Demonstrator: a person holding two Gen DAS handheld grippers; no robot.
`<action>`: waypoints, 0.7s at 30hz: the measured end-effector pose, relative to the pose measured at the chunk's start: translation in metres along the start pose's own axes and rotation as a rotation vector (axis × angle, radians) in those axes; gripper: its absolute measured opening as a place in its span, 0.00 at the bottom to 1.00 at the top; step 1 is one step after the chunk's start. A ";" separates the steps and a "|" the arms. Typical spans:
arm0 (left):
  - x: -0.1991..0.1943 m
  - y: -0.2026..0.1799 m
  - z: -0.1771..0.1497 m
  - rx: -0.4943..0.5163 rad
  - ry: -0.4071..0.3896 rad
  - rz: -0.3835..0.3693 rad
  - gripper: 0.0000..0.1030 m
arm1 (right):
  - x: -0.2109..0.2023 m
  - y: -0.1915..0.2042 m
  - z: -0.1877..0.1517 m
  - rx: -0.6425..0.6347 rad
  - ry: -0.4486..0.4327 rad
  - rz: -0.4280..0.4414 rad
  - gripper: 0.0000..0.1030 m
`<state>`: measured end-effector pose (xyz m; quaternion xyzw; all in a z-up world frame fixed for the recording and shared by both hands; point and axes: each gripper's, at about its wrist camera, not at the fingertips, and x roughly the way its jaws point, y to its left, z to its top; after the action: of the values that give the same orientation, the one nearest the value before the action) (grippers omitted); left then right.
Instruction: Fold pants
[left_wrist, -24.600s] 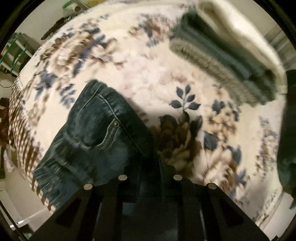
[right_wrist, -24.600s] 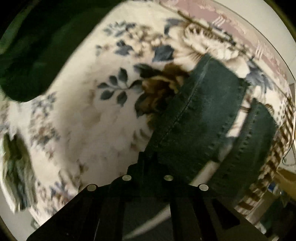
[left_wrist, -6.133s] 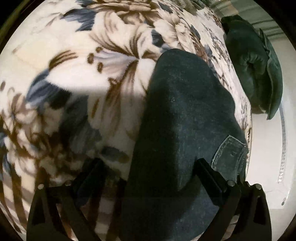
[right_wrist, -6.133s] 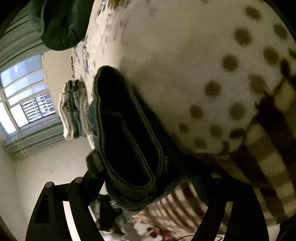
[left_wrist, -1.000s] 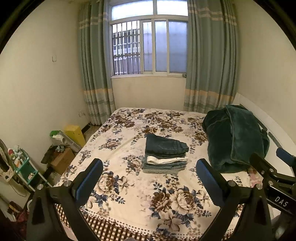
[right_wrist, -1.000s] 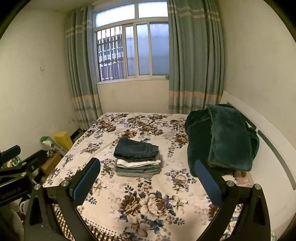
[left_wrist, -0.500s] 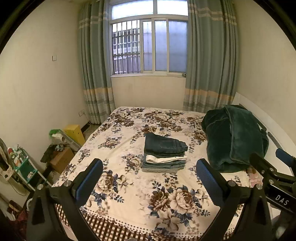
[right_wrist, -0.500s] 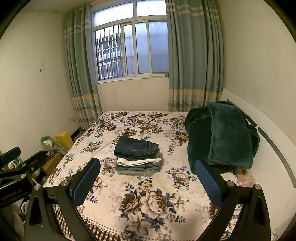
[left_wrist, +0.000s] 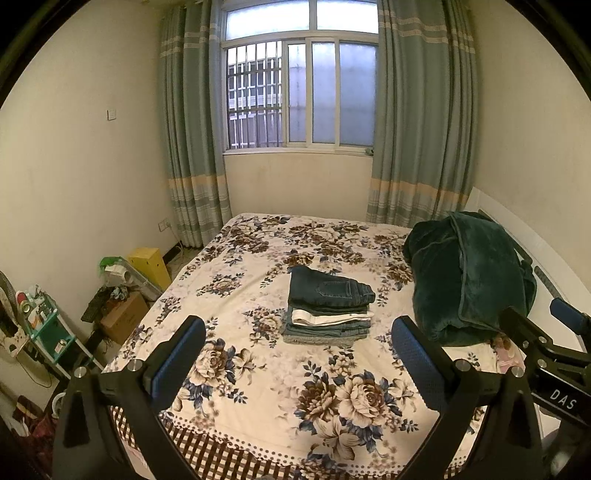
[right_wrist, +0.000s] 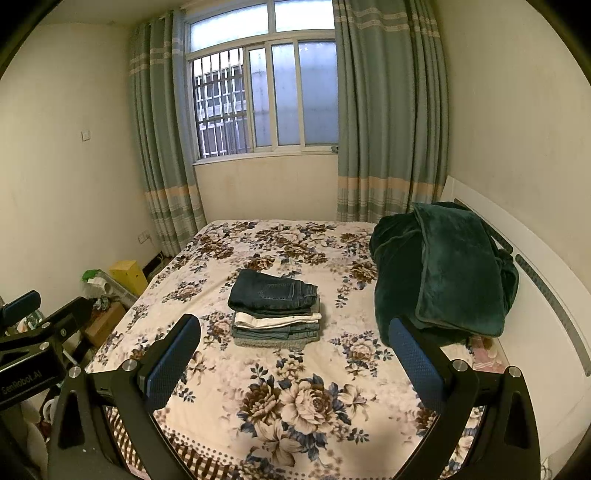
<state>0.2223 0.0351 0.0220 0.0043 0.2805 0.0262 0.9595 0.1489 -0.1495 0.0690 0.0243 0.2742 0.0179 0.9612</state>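
Both wrist views face a bed (left_wrist: 258, 376) with a flowered cover, seen from its foot edge.

Folded dark jeans (left_wrist: 328, 291) lie on top of a stack of folded clothes (left_wrist: 327, 325) near the middle of the bed. A back pocket faces up. Below the jeans sits a white layer, then paler denim and grey pieces. In the right wrist view the jeans (right_wrist: 273, 290) show the same way, square on the stack (right_wrist: 275, 328).

Left gripper (left_wrist: 295, 365): fingers spread wide, blue pads (left_wrist: 177, 362) facing each other, nothing between them. It is held above the foot edge of the bed, well apart from the stack.

Right gripper (right_wrist: 291, 363): likewise spread wide and empty, pads (right_wrist: 171, 360) blue, held over the foot edge, well apart from the stack. Its body also shows at the right edge of the left wrist view.

A dark green blanket (left_wrist: 469, 273) is heaped at the right edge of the bed, against a white headboard (right_wrist: 535, 295). It lies near the stack but not touching it.

Behind the far edge: a window (left_wrist: 299, 92) with bars on its left half, grey-green curtains (left_wrist: 421, 122) on both sides. On the floor left of the bed: a yellow box (left_wrist: 147, 262), a cardboard box (left_wrist: 123, 321) and a small green shelf (left_wrist: 48, 332).
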 end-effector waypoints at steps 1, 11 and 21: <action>0.001 0.000 -0.001 0.002 -0.001 0.000 1.00 | -0.002 -0.002 -0.003 0.000 -0.001 0.000 1.00; -0.001 0.001 -0.001 -0.003 -0.001 0.004 1.00 | -0.005 -0.003 -0.004 -0.002 -0.005 0.003 1.00; -0.003 0.001 0.000 -0.006 0.000 0.007 1.00 | -0.006 -0.003 -0.005 -0.005 -0.002 0.005 1.00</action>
<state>0.2203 0.0363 0.0238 0.0025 0.2804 0.0304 0.9594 0.1415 -0.1525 0.0680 0.0227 0.2730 0.0210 0.9615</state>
